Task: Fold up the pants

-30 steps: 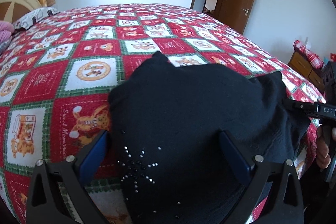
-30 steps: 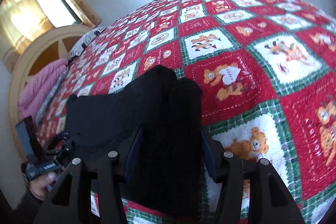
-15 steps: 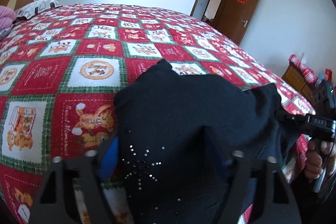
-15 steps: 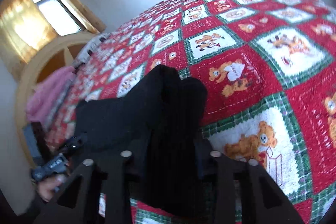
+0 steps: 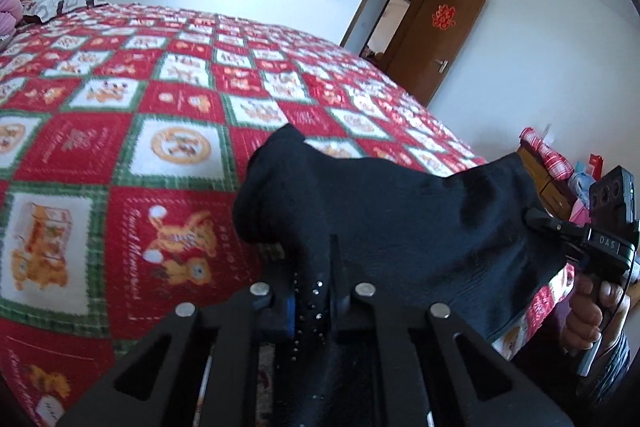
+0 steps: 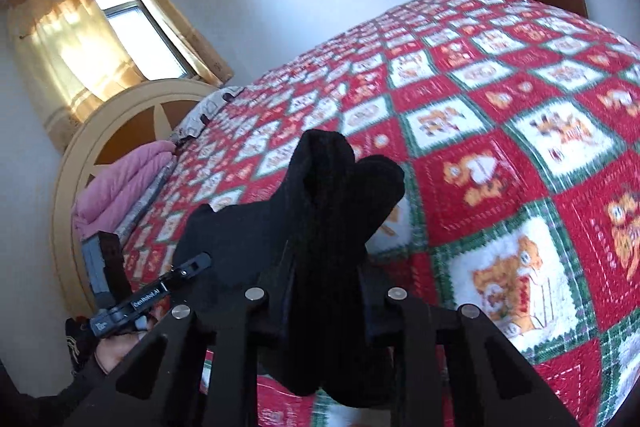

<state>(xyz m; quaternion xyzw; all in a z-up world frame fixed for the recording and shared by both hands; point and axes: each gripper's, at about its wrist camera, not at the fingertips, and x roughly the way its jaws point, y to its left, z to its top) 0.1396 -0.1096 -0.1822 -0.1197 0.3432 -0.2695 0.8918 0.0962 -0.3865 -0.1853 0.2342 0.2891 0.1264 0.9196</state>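
Above the quilt (image 5: pixel 120 155), left gripper (image 5: pixel 312 301) and right gripper (image 6: pixel 324 291) fingers both pinch the black pants (image 5: pixel 392 219)

bed (image 5: pixel 120 147) | red quilt | on it: blk pants (image 5: pixel 380 211), pillow (image 5: pixel 60 1)

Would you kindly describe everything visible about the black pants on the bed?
The black pants look like soft knit fabric, bunched and partly folded, with small shiny studs near the left gripper. Both that and the right gripper are shut on folds of the cloth, which spans between them. The fabric looks partly raised off the red patchwork quilt, humped, with rounded folded ends pointing up the bed.
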